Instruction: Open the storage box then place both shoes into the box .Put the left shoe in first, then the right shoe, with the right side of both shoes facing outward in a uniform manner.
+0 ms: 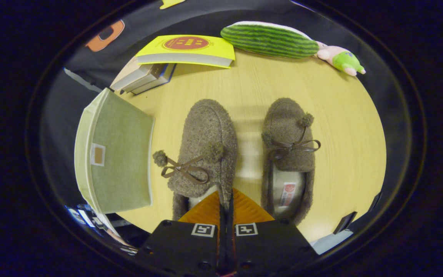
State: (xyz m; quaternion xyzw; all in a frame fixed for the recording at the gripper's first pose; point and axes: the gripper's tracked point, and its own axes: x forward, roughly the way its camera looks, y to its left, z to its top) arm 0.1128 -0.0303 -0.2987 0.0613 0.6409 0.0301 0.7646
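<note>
Two brown fuzzy slippers with pom-pom laces lie side by side on the wooden table [340, 154], toes pointing away from me. The left shoe [204, 142] is just ahead of my fingers, and the right-hand edge of its heel opening runs between them. My gripper [225, 207] is shut on that edge. The right shoe [288, 150] lies apart to the right, untouched, with a label showing on its insole. The green fabric storage box [121, 157] stands left of the left shoe, a flat face with a small tag turned up; I cannot tell whether it is open.
Beyond the shoes, a stack of books [187, 50] with a yellow one on top lies at the table's far left. A striped green plush [269, 38] and a small pink and green plush toy [340, 59] lie along the far edge.
</note>
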